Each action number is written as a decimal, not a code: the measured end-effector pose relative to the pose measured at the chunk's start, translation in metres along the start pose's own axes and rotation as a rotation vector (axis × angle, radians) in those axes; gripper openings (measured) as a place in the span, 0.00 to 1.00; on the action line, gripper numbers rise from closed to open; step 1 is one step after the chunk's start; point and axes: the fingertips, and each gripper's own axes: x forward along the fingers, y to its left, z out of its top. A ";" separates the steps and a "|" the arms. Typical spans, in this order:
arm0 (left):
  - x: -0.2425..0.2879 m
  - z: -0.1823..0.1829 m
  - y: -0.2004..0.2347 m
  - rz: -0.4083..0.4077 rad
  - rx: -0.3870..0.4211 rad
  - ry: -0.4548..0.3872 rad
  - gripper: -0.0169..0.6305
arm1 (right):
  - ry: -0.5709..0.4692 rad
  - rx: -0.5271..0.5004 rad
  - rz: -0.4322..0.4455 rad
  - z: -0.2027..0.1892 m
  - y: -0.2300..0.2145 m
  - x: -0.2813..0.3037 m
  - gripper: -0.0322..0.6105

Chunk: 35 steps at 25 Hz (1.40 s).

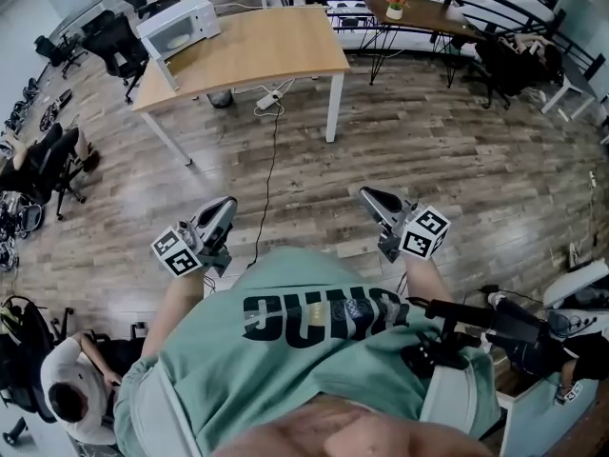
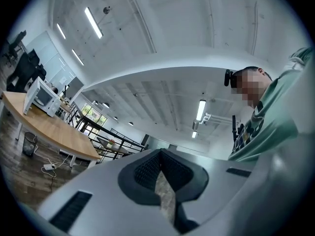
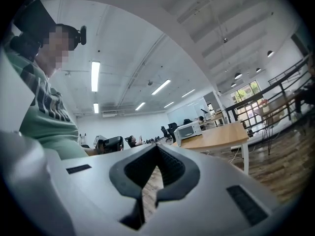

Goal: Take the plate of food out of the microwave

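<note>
Plainly at the approach step, with nothing lifted yet. Stands well back from the wooden table [image 1: 276, 41], with a wide stretch of plank floor between. Carries the left gripper [image 1: 225, 206] and the right gripper [image 1: 367, 194] low in front of the green shirt, both aimed roughly toward the table and both far from it. Shows the left gripper clenched, pads meeting at the tip with nothing caught between. Reads the same for the right gripper: clenched on nothing, with only floor showing through the slit behind the pads.

Finds the microwave [image 1: 179, 29] on the table's far left corner. Judging by a pale round shape behind its front, places the plate of food [image 1: 178, 38] inside it, so at the table's left end and nowhere near either claw. Cannot tell from this range whether the door is shut or swung out. Notes a white strip beside the microwave, toward the table's left edge, possibly the door, possibly not.

Calls next for closing the gap to the table's left end, while minding the cable and power strip [image 1: 269, 98] on the floor just off the table's near edge. Then probably needs both claws released, one to pull the door if shut and the other to pinch the plate's rim or slide under it. Likely wants a slow, level draw-out to keep the food from sliding off
</note>
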 end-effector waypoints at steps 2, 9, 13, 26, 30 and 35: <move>0.011 -0.007 -0.003 -0.009 -0.005 0.018 0.03 | 0.000 0.022 -0.006 -0.006 -0.008 -0.007 0.06; 0.017 -0.012 0.014 -0.015 -0.031 0.042 0.03 | 0.013 0.063 -0.011 -0.020 -0.021 0.006 0.06; 0.005 -0.002 0.042 -0.039 -0.046 0.016 0.03 | 0.034 0.046 -0.025 -0.021 -0.019 0.039 0.06; -0.116 0.118 0.205 -0.064 -0.028 -0.067 0.03 | 0.075 -0.070 0.012 0.011 0.035 0.272 0.06; -0.146 0.137 0.243 -0.052 -0.041 -0.075 0.03 | 0.100 -0.073 0.010 0.010 0.042 0.321 0.06; -0.166 0.143 0.278 -0.048 -0.047 -0.067 0.03 | 0.118 -0.076 0.017 0.008 0.042 0.365 0.06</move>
